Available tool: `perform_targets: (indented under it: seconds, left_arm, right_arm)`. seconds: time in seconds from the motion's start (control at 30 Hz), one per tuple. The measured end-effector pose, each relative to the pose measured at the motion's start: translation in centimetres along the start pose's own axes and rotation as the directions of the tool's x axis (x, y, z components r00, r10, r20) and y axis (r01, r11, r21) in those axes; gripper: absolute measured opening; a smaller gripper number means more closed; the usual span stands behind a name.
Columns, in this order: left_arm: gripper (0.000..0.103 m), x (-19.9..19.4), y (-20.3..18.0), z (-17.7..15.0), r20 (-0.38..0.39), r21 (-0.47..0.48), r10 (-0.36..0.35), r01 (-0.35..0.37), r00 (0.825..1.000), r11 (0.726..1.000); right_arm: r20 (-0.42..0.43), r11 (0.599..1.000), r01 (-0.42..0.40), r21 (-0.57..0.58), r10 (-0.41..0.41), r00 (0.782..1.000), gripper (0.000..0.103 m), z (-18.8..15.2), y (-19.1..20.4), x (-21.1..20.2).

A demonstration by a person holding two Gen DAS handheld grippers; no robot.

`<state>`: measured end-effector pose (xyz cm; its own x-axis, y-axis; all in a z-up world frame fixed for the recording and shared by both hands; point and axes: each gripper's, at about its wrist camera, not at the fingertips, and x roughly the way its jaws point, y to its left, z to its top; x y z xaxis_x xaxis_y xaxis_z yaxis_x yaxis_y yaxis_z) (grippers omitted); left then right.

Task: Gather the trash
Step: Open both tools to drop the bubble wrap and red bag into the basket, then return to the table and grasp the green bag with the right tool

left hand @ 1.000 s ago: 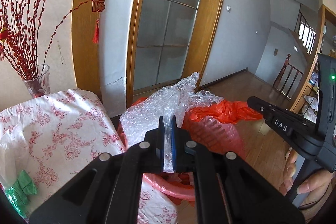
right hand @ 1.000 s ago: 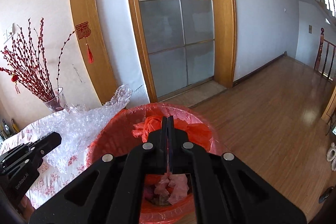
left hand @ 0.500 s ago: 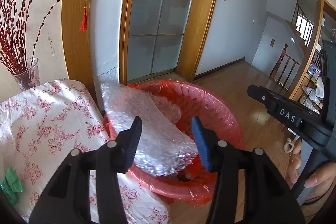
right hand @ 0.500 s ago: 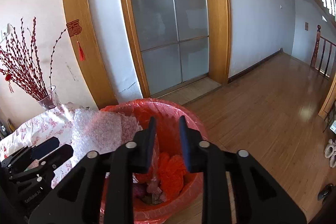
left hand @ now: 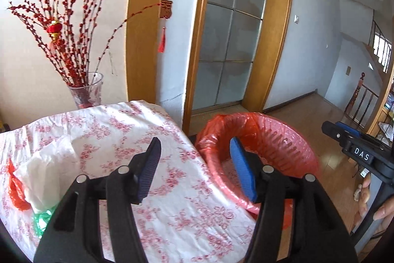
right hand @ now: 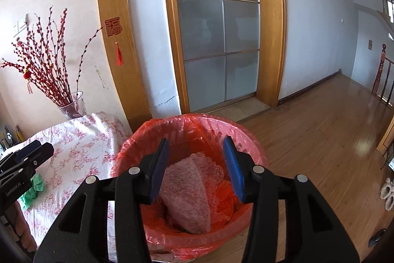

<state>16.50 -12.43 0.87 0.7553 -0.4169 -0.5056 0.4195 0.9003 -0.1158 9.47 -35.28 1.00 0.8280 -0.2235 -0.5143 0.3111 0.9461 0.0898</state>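
I note both grippers released since a second ago: the bubble wrap [right hand: 189,194] now lies inside the red-lined bin [right hand: 248,139]. Left gripper [left hand: 194,164] has swung over the table [left hand: 118,130], jaws opening, empty. Right gripper [right hand: 195,164] above the bin, jaws opening, nothing between them.

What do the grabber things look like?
Both are black plastic with silver bolts and blue ribbed pads. The left gripper and right gripper match. One side bar reads "DAS" in white letters, and the other reads "GenRobot.AI".

Black left tool [left hand: 194,166]; blue pads [left hand: 242,174]; silver screws [left hand: 266,168].
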Motion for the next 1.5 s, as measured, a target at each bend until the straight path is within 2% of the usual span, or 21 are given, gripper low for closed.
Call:
perform_targets:
  seconds: [0.2,0.37,0.5,0.67,0.83,0.93,1.03,1.17,1.5]
  left_arm:
    - [0.060,-3.5,5.8,-0.8,0.031,-0.044,0.141,-0.140,0.989,0.989]
    - [0.060,-6.4,10.9,-1.8,0.038,-0.103,0.271,-0.266,0.962,0.958]
    - [0.062,-8.9,14.9,-2.8,0.041,-0.148,0.387,-0.377,0.921,0.914]
    - [0.063,-11.5,19.3,-3.9,0.024,-0.200,0.504,-0.490,0.863,0.849]
    - [0.063,-13.4,22.5,-5.1,-0.001,-0.242,0.576,-0.559,0.817,0.793]
    - [0.063,-14.1,23.6,-5.8,-0.015,-0.249,0.606,-0.590,0.795,0.768]
    - [0.063,-14.5,24.5,-6.2,-0.029,-0.267,0.623,-0.606,0.782,0.749]
    - [0.063,-15.1,25.5,-6.7,-0.035,-0.288,0.639,-0.620,0.769,0.730]
    - [0.063,-15.2,25.9,-7.0,-0.045,-0.290,0.643,-0.626,0.765,0.724]
  right_arm:
    - [-0.024,0.995,-0.087,-0.053,0.086,0.996,0.047,-0.9,4.3,0.2]
    - [-0.058,0.980,-0.179,-0.088,0.175,0.983,0.047,-2.1,8.5,0.4]
    - [-0.085,0.959,-0.252,-0.131,0.243,0.966,0.047,-3.3,12.4,0.2]
    - [-0.157,0.909,-0.384,-0.162,0.361,0.919,0.047,-5.6,18.7,0.4]
    - [-0.225,0.860,-0.476,-0.185,0.434,0.872,0.047,-8.3,24.8,0.5]
    - [-0.260,0.849,-0.493,-0.191,0.440,0.859,0.055,-9.5,27.5,0.9]
    - [-0.282,0.849,-0.500,-0.169,0.444,0.850,0.062,-10.1,29.3,1.3]
    - [-0.292,0.864,-0.475,-0.163,0.418,0.860,0.066,-10.5,30.9,1.9]
    - [-0.340,0.877,-0.445,-0.183,0.368,0.865,0.068,-12.1,33.5,3.5]
